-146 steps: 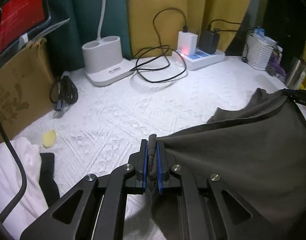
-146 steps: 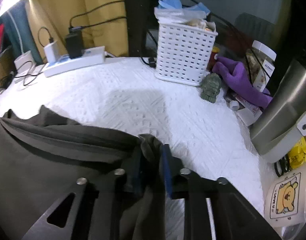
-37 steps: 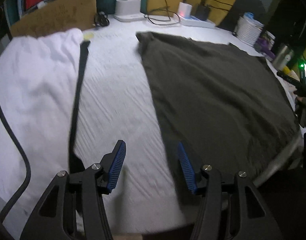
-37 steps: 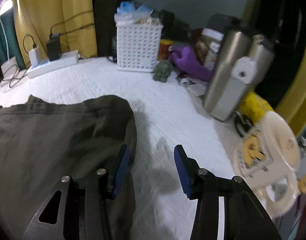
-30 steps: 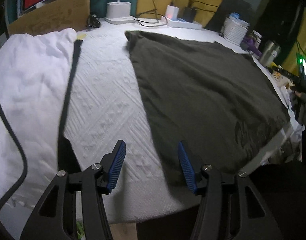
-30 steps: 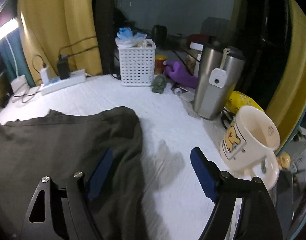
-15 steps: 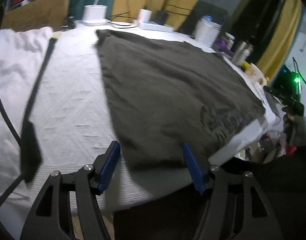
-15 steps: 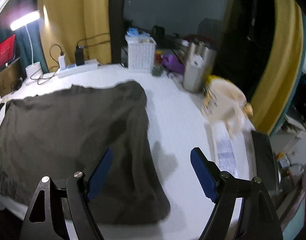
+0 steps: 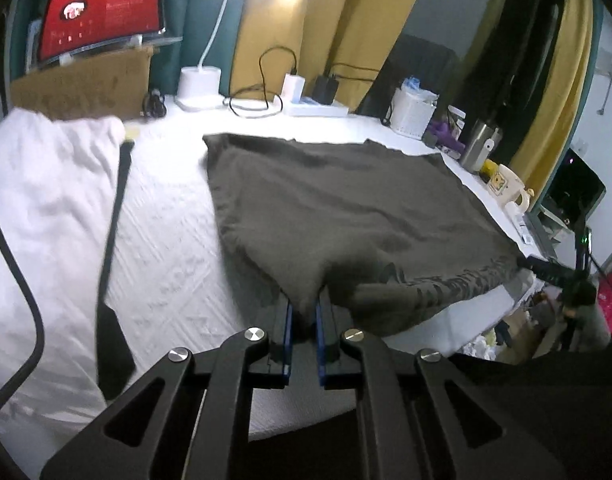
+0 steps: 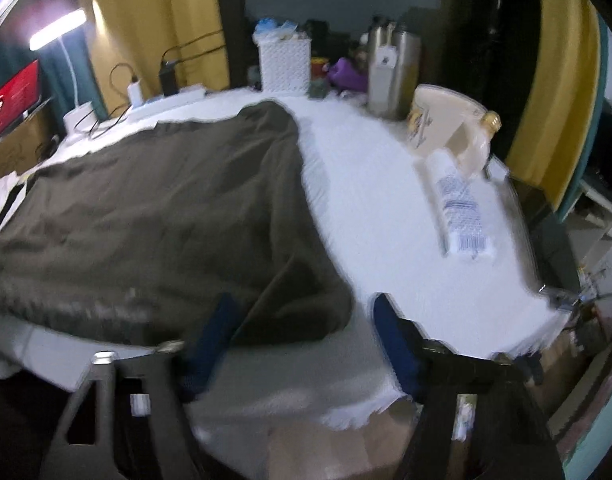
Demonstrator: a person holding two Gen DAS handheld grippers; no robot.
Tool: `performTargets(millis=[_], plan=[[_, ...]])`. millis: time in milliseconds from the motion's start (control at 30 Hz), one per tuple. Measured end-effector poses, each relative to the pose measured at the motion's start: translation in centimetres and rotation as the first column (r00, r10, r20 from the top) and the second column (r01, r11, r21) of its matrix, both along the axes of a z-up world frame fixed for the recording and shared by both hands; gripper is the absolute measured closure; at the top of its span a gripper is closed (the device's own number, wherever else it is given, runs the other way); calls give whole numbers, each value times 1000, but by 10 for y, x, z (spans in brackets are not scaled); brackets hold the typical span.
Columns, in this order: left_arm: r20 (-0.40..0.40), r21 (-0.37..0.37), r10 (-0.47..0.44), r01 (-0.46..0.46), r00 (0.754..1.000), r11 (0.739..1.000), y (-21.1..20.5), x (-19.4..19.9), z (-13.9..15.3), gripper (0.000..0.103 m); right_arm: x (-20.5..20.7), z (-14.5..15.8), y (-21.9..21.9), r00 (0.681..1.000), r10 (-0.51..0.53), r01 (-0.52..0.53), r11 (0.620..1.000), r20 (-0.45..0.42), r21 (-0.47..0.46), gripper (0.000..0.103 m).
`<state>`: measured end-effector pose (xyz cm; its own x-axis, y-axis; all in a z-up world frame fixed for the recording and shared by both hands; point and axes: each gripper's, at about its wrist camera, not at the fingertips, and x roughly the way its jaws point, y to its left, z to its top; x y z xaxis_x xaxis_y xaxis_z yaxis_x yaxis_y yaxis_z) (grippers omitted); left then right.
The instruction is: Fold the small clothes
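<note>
- We have the dark olive-grey knit garment spread flat on the white textured table cover. It reaches from the far side by the chargers to the near edge of the table.
- Our left gripper sits at the garment's near left corner. Its blue-padded jaws have just pinched in narrow on a peak of that cloth, which rises between the pads.
- Our right gripper is at the near right corner. Its jaws are closing but stand clearly apart. The corner's edge lies between them, closer to the left blue pad, and we see no pad pressing on it yet; the picture is blurred.
- The relation that counts: the whole garment lies ahead of both tongs, away from us. The near hem runs crosswise between the two grippers, one at each end of it.
- We judge the next move to be a fold carrying this near hem forward, over the body of the cloth towards the far edge.
- That needs both corners held, so the right side is the one lagging; lifting on the left alone would skew the hem.
- The white crumpled cloth and its black strap lie off to the left, apart from the garment.
- The cream mug and steel flask stand to the right, well clear of the fold path.
</note>
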<state>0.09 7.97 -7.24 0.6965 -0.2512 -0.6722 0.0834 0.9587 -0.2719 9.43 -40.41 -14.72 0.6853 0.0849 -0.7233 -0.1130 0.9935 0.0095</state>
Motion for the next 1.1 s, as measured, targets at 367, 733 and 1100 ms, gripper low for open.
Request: performTargets(millis=[367,733,1100], plan=[[63,56,50,-54,997,997,6,-3,33,96,5,-10,-22,999,-39,39,999,22,7,91],[-198,169,65,-31,978,985,9,2,-34,92,6,-9,-39,993,-111,112,994,48,-16,91],[-289,204,157,-100,944,974,43,-21,-36,62,75,1,9,995,-54,71,974,86,-213,0]])
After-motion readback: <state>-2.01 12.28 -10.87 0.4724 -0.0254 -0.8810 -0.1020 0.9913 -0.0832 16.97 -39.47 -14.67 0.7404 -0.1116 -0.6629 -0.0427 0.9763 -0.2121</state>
